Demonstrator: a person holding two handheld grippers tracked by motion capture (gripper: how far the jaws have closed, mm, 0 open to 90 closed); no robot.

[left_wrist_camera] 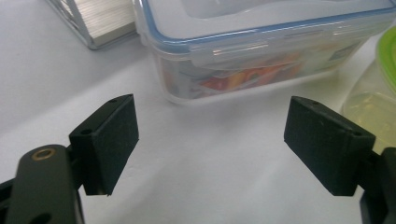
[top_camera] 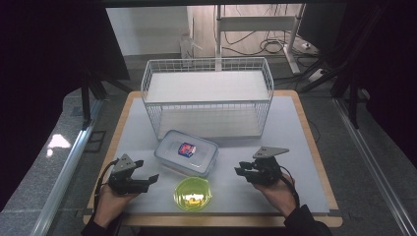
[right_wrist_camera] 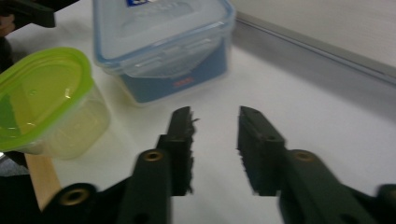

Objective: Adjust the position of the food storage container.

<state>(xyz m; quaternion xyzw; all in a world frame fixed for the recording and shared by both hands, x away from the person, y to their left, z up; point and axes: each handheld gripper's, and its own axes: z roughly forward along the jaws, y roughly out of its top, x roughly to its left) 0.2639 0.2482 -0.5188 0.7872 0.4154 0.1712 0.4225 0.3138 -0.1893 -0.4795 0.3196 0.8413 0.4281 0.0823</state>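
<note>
A clear lidded box (top_camera: 187,152) with a blue seal and colourful contents lies in the middle of the table. Just in front of it stands a round container with a green lid (top_camera: 193,193). My left gripper (top_camera: 147,170) rests left of both and points at them. Its jaws stand wide open and empty (left_wrist_camera: 212,140), and beyond them are the box (left_wrist_camera: 261,51) and the green container (left_wrist_camera: 378,93). My right gripper (top_camera: 240,169) sits right of the box and points left. A narrow, empty gap separates its jaws (right_wrist_camera: 215,126), short of the box (right_wrist_camera: 161,46) and green container (right_wrist_camera: 42,98).
A white wire basket (top_camera: 206,93) with a shelf stands behind the box at the back of the white mat (top_camera: 295,147). The wooden table edge runs around the mat. Bare mat lies to the right of my right gripper.
</note>
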